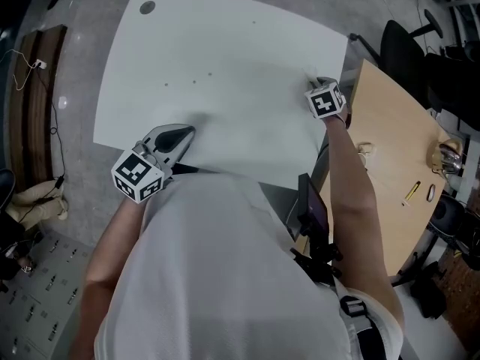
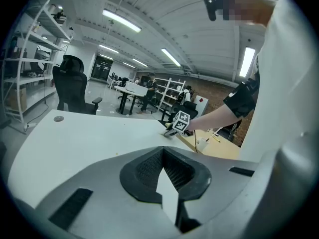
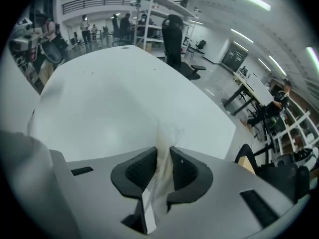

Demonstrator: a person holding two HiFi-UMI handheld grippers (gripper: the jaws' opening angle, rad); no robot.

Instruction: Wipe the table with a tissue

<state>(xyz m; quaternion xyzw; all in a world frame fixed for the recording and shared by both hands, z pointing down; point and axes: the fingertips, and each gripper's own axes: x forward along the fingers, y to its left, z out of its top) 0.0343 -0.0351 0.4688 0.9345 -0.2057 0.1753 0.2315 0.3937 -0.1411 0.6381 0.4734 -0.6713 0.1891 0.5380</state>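
Note:
The white table (image 1: 225,51) fills the upper half of the head view. At its right edge my right gripper (image 1: 313,80) points down onto the top and is shut on a white tissue (image 3: 165,136). The crumpled tissue sticks out past the pads and trails back between them. The left gripper view shows that gripper (image 2: 170,132) low on the table's (image 2: 75,138) far edge. My left gripper (image 1: 185,133) rests over the near left edge, well away from the tissue. It is shut with nothing in it (image 2: 163,158).
A wooden desk (image 1: 390,141) adjoins the table on the right, with a yellow pen (image 1: 411,192) and small items on it. A black office chair (image 1: 405,51) stands behind it. The tabletop has a round grommet (image 1: 147,7) and a few specks (image 1: 193,79).

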